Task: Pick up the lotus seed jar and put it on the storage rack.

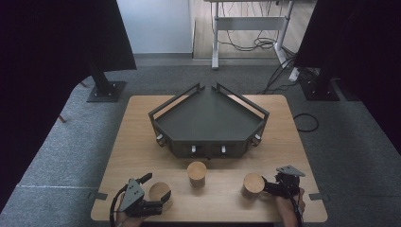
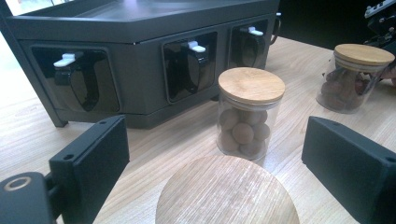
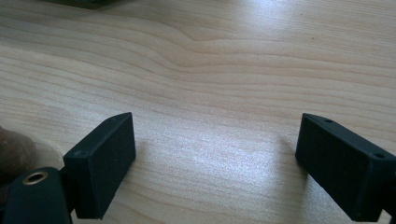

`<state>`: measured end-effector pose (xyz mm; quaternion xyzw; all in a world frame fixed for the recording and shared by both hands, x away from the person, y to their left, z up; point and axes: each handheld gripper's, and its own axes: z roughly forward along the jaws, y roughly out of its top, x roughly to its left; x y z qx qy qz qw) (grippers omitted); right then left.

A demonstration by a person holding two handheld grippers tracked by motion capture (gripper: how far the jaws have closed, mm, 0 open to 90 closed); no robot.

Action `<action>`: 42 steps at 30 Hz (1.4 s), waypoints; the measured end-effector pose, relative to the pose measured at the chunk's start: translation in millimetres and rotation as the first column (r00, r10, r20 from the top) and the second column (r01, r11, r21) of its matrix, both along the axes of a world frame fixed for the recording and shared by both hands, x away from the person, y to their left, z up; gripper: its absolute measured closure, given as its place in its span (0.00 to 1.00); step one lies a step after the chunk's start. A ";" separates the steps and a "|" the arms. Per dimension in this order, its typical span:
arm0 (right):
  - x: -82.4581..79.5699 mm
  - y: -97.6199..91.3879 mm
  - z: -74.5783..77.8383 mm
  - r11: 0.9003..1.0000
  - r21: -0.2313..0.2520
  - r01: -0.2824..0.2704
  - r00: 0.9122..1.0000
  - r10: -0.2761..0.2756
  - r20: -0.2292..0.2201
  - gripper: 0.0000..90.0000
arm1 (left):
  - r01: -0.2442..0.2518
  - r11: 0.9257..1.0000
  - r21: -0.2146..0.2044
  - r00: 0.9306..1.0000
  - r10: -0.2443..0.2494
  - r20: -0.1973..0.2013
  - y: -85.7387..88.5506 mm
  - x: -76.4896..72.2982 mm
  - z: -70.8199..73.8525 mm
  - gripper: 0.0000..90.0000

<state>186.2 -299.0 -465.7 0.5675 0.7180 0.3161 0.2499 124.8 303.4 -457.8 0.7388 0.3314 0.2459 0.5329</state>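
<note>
Left gripper (image 1: 157, 186) jaws spread wide around nearest jar (image 1: 160, 193), pads apart from it | right gripper (image 1: 267, 186) jaws spread, bare table (image 3: 224, 70) between, just beside right jar (image 1: 253, 184) | jars: three, wooden-lidded | rack (image 1: 208, 120): one

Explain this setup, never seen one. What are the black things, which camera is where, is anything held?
No robot here: a person holds a two-jaw gripper in each hand. The high view looks down on the wooden table; the other two cameras ride on the grippers, looking along their black jaws. On the table stand a dark corner rack and three wood-lidded jars. The left gripper has its jaws open on either side of the left jar, not pressing it. The right gripper is open beside the right jar. The middle jar holds brown balls. Nothing is held.
</note>
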 end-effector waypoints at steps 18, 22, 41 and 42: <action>0.1 -0.2 0.0 1.000 0.000 -0.001 1.000 0.001 0.000 0.13 | 0.009 1.000 0.029 0.999 -0.008 -0.032 -0.4 -0.5 -10.8 0.08; 0.2 -0.2 0.1 1.000 0.000 -0.001 1.000 0.001 -0.001 0.13 | 0.014 0.999 0.032 0.999 -0.012 -0.042 1.5 -1.0 -13.7 0.08; 0.2 -0.3 0.1 1.000 0.000 -0.002 1.000 0.002 0.000 0.13 | 0.022 0.998 0.056 0.998 -0.018 -0.066 3.9 -0.7 -19.0 0.11; 0.2 -0.3 0.1 1.000 0.000 -0.002 1.000 0.002 0.000 0.13 | 0.022 0.998 0.056 0.998 -0.018 -0.066 3.9 -0.7 -19.0 0.12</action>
